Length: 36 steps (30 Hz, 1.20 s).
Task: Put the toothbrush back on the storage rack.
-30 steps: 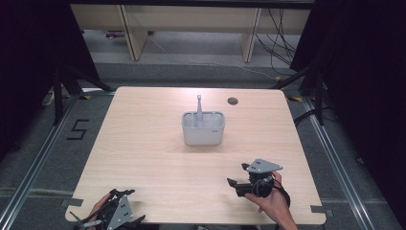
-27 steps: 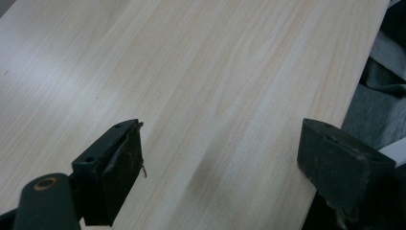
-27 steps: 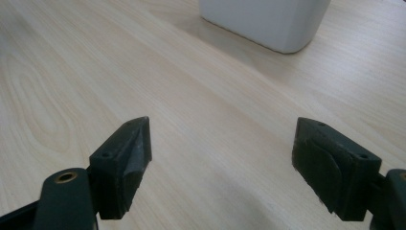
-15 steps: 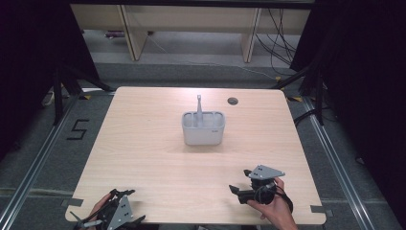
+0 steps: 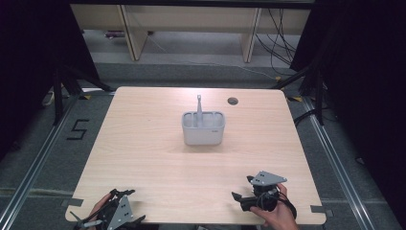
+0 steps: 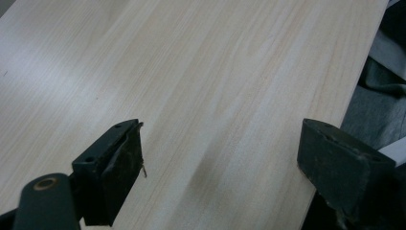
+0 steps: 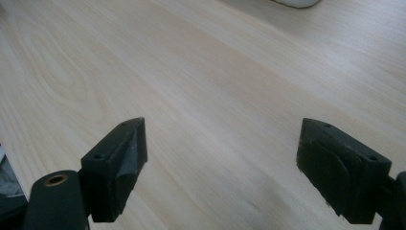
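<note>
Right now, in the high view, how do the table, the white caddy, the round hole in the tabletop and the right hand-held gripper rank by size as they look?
1. Table
2 and 3. Caddy and right hand-held gripper: about alike, and the gripper sits nearer the camera, so I won't rank them.
4. Hole, far the smallest.

Bright table, dark surroundings

Even overhead light falls on the pale wooden table (image 5: 143,158), while black drapes and floor stay dim. The white caddy (image 5: 203,128) casts a faint soft shadow. Both gripper views look soft, with blurred near jaws and mild sheen on the wood.
</note>
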### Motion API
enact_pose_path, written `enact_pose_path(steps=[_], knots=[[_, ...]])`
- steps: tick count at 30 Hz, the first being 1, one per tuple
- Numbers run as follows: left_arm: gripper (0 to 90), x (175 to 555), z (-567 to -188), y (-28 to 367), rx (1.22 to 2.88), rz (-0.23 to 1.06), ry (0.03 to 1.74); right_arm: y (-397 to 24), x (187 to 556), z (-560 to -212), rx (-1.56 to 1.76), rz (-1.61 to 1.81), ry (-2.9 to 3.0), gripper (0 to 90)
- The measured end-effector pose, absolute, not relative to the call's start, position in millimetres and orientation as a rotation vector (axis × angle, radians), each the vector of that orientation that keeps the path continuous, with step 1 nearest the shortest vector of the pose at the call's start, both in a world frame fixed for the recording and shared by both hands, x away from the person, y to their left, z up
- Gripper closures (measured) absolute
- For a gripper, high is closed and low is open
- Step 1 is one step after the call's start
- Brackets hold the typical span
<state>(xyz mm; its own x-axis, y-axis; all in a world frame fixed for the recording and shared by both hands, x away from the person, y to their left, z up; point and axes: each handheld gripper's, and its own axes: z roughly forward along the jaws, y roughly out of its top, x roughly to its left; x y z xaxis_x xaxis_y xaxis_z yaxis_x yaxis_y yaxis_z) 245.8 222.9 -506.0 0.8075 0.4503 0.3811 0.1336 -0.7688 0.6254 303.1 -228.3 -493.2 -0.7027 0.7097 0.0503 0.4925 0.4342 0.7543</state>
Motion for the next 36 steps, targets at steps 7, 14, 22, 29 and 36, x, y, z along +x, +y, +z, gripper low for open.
enact_pose_path(steps=[7,14,22,29,36], knots=[[15.2,245.9,-505.9,222.8,2.397,0.702,0.428,-234.1,297.5,-494.7,1.042,1.107,2.425,18.8],[15.2,245.8,-505.7,223.0,2.396,0.703,0.429,-235.9,294.5,-497.1,1.045,1.096,2.431,18.8],[15.2,245.8,-505.6,222.9,2.396,0.704,0.427,-236.5,293.3,-497.0,1.042,1.085,2.428,18.9],[15.2,245.7,-505.4,222.8,2.396,0.704,0.426,-236.6,293.9,-497.5,1.017,1.07,2.428,18.9],[15.2,245.7,-505.5,222.7,2.395,0.703,0.426,-235.4,294.7,-499.0,1.012,1.092,2.449,18.9]])
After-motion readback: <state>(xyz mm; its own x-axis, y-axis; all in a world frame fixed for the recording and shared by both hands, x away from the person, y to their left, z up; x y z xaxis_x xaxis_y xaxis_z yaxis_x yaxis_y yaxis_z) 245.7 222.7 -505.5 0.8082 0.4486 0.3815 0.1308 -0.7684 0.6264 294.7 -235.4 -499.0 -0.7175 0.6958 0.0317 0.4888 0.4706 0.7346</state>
